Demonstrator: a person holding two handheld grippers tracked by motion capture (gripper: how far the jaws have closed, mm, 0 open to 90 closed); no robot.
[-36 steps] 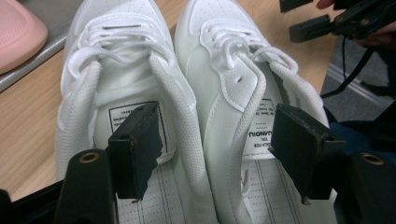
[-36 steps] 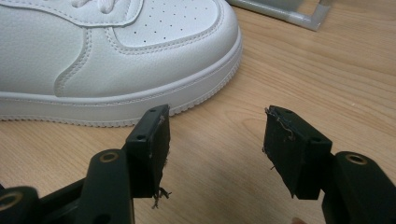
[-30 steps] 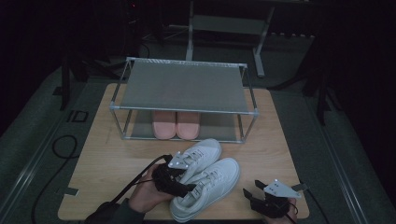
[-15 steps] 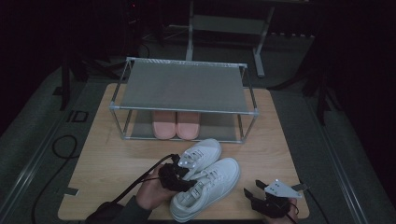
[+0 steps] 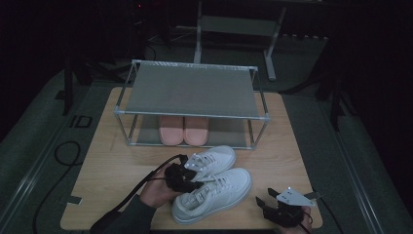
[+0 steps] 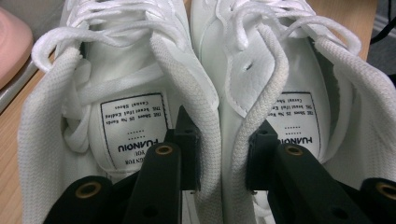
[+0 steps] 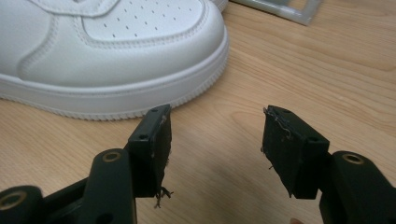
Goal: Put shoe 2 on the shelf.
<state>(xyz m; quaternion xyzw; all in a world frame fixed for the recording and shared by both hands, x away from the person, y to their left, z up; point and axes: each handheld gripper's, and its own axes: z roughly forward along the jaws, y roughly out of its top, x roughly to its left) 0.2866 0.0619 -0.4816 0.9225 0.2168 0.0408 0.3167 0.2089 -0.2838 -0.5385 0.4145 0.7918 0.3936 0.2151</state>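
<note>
Two white lace-up sneakers [image 5: 214, 195] lie side by side on the wooden table [image 5: 117, 161], toes pointing right and away. My left gripper [image 5: 187, 181] is at their heel openings. In the left gripper view one jaw sits inside each shoe, and the left gripper [image 6: 224, 140] pinches the two inner collars [image 6: 205, 112] together. Its jaws have just been closing on those collars. My right gripper [image 5: 265, 197] rests low at the table's near right edge. In the right gripper view the right gripper [image 7: 217, 126] is open and empty, just short of the nearer sneaker's toe [image 7: 121, 42].
A metal shoe rack [image 5: 190, 87] with a grey mesh top stands at the back of the table. A pair of pink slippers [image 5: 182, 129] sits on its lower shelf. A black cable [image 5: 63, 156] trails off the left side. The floor around is dark.
The left hand has edged a little toward the sneakers' openings. The sneakers and the right gripper have stayed where they were.
</note>
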